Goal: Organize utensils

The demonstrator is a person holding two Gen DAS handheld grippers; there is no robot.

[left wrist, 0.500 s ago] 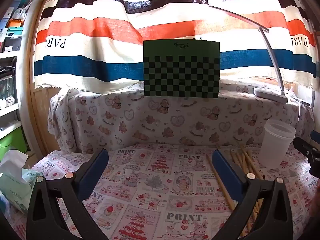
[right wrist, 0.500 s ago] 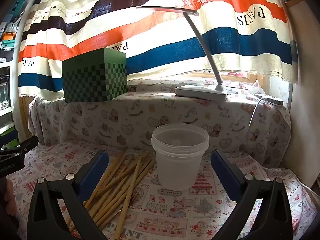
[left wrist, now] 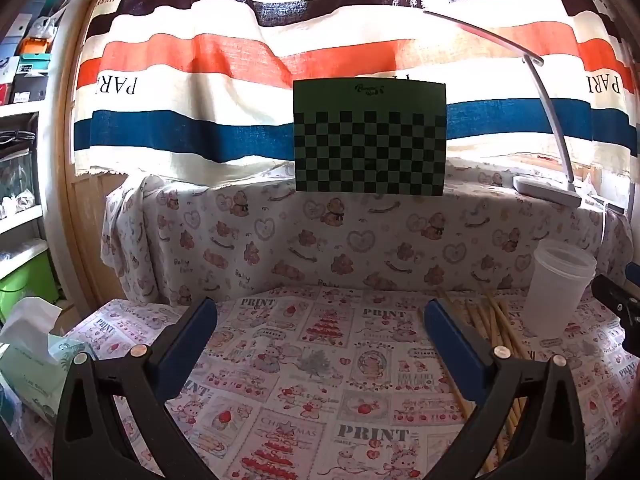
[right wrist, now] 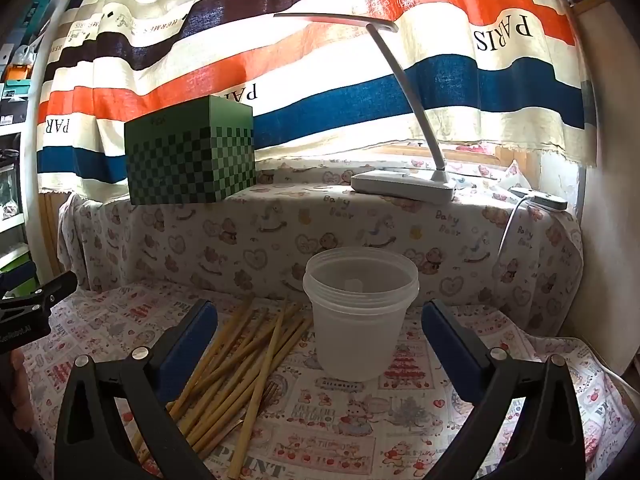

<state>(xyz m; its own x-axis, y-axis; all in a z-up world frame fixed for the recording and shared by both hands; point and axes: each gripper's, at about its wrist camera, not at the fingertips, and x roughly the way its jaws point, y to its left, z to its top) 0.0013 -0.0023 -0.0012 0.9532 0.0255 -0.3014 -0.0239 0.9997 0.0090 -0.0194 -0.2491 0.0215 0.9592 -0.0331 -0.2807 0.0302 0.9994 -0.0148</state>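
Note:
A loose pile of several wooden chopsticks (right wrist: 244,364) lies on the printed tablecloth, just left of an empty translucent plastic cup (right wrist: 360,316). My right gripper (right wrist: 320,320) is open and empty, hovering above the table with the cup between its fingers' line of sight and the chopsticks by its left finger. In the left wrist view the chopsticks (left wrist: 492,328) and cup (left wrist: 560,288) are at the right. My left gripper (left wrist: 320,320) is open and empty over bare cloth, left of the chopsticks.
A raised shelf behind holds a green checkered box (left wrist: 370,140) and a white desk lamp (right wrist: 404,184) with a cable. A tissue pack (left wrist: 32,360) sits at the table's left edge. A striped curtain hangs behind. Shelving stands at far left.

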